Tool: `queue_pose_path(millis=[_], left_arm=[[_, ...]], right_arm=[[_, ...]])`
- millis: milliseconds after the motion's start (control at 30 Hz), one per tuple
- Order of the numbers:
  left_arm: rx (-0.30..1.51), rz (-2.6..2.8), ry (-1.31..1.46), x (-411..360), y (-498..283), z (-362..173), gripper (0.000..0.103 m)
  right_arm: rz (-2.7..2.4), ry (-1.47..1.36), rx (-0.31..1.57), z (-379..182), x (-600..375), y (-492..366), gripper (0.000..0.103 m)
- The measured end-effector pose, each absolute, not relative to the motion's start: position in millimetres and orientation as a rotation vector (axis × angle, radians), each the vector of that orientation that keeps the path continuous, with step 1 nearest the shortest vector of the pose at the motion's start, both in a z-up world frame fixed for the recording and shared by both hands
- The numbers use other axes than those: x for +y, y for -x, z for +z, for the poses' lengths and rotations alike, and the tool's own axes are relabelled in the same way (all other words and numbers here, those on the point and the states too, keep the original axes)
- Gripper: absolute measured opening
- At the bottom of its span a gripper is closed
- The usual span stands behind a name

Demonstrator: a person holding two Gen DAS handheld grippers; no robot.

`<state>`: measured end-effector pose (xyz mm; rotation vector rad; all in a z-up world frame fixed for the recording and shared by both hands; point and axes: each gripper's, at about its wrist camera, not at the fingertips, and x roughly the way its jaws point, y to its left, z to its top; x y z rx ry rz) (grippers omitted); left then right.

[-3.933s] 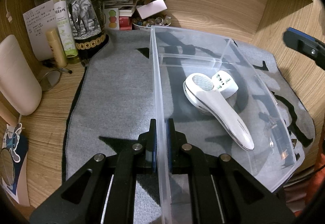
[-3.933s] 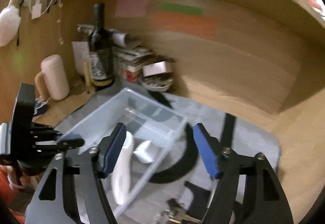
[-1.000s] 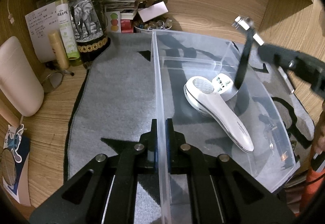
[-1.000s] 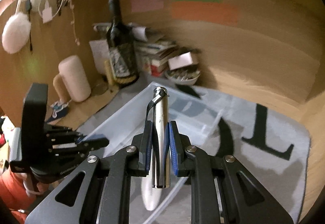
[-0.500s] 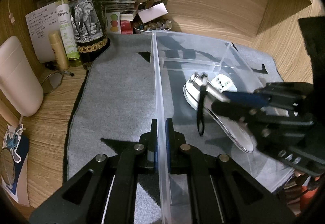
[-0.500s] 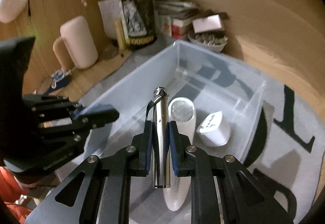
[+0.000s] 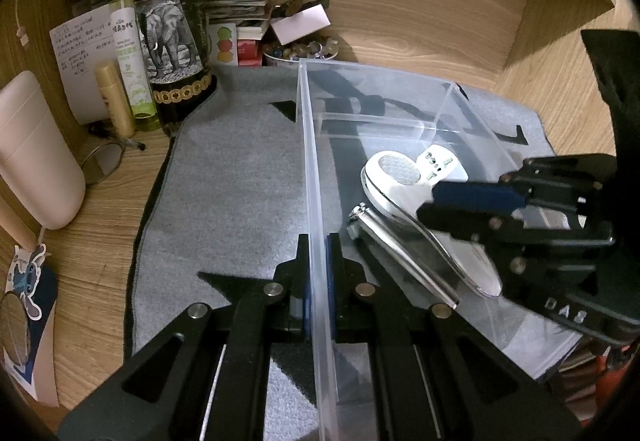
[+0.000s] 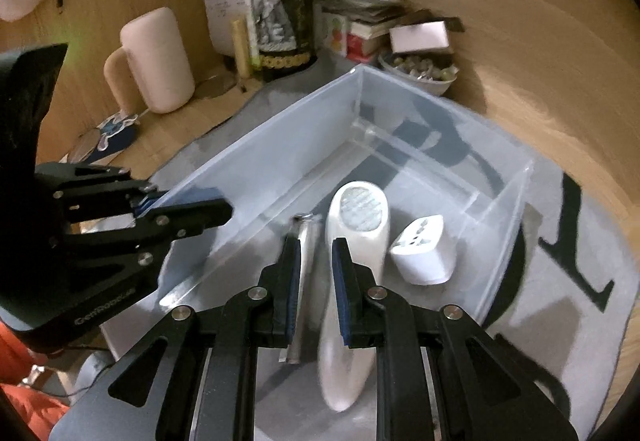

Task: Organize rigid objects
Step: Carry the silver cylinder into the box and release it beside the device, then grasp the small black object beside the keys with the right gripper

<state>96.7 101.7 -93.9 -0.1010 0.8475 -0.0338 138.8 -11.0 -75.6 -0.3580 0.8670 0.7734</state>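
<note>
A clear plastic bin (image 7: 316, 161) stands on a grey mat. My left gripper (image 7: 318, 261) is shut on the bin's left wall. Inside the bin lie a white handheld device (image 7: 400, 181), a white plug adapter (image 7: 444, 167) and a silver metal cylinder (image 7: 400, 253). In the right wrist view my right gripper (image 8: 316, 253) is open a little, just above the bin floor. The silver cylinder (image 8: 302, 281) lies loose below its left finger, beside the white device (image 8: 356, 241) and the adapter (image 8: 424, 253). The bin wall (image 8: 280, 145) and left gripper (image 8: 200, 213) show there too.
A dark wine bottle (image 7: 172, 25), a green spray bottle (image 7: 130, 49), papers and boxes (image 7: 240, 25) and a bowl of beads (image 7: 300, 49) stand at the back. A pink rounded container (image 7: 36, 149) stands left. Glasses (image 7: 104, 161) lie on the wooden desk.
My right gripper came down into the bin with the silver cylinder and opened; the cylinder now lies on the bin floor beside the white device. The left gripper has kept hold of the bin wall.
</note>
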Motion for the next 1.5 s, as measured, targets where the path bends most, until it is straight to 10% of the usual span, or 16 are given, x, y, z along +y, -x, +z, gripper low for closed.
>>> queue_pose_path(millis=[533,1500], left_arm=[[0.864,-0.019,0.1,100.7,-98.6,-96.9,0.005],[0.881,0.01,0.085,97.4,-96.5,-100.6,0.005]], right_arm=[[0.645,0.283,0.669,-25.6,-69.8,-129.1,0.059],[0.395,0.139,0.88,-91.8,-189.3,-105.1,0.064]])
